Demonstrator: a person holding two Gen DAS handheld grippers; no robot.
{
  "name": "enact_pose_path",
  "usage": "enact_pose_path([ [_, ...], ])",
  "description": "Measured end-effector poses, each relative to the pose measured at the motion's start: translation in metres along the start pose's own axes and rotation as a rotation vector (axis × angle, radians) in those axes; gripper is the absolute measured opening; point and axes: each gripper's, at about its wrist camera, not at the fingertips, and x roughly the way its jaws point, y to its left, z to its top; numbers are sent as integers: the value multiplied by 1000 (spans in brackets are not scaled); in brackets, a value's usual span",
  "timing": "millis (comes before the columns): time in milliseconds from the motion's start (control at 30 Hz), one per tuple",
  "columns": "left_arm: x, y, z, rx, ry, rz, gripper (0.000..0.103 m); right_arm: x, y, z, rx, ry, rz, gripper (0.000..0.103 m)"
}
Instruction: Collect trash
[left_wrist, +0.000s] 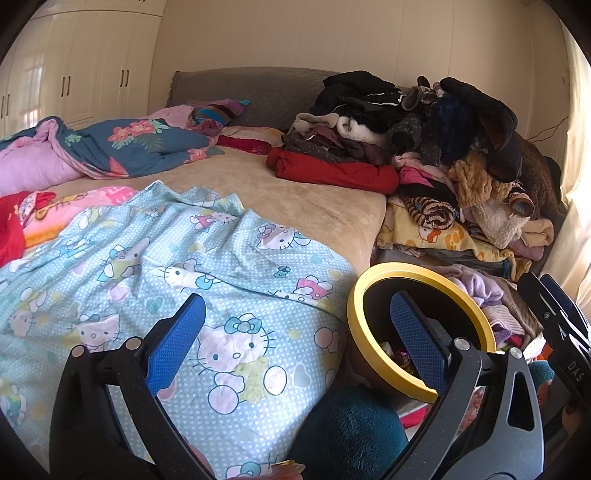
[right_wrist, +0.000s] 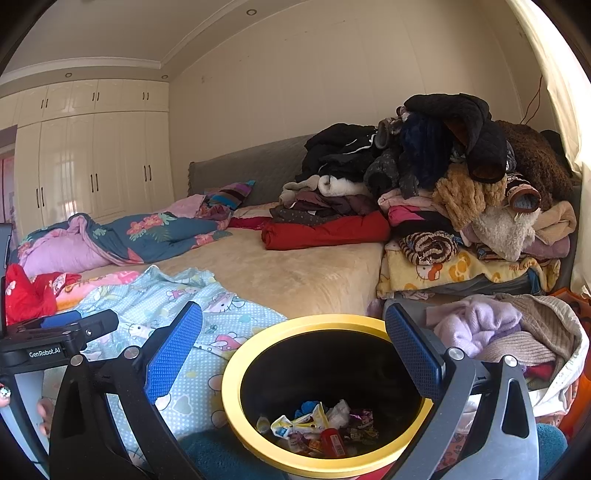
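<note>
Your left gripper (left_wrist: 299, 332) is spread wide, nothing between the blue pads (left_wrist: 173, 343). It hangs over the Hello Kitty sheet (left_wrist: 155, 266) at the bed's near edge; its right pad sits in front of the bin opening in that view.

Your right gripper (right_wrist: 293, 349) is also wide apart and empty, held right above the yellow-rimmed bin (right_wrist: 236, 373). Bin stands just beside the bed (right_wrist: 295, 273), at its near right corner, a teal fuzzy thing (right_wrist: 218, 458) against its front.

Trash (right_wrist: 317, 428) lies at the bottom of the bin: crumpled wrappers, a white-yellow packet, a small red item, a blue scrap. Exact count too cluttered to tell.

No loose trash shows on the sheet or the tan mattress cover in either view.

Big clothes pile (right_wrist: 443, 192) takes the bed's far right side, a floral quilt (right_wrist: 147, 236) the far left. Wardrobe (right_wrist: 92, 166) stands along the left wall. Your left gripper's body shows at the right view's left edge.
</note>
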Motion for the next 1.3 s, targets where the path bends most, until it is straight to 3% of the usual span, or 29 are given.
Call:
enact_pose_path([
  [1033,0,0,-1,-1,5,0,92,-1,1,0,0,2,0,97],
  [1300,4,20,11,-9,27,52,92,5,20,4,-12,25,44,97],
])
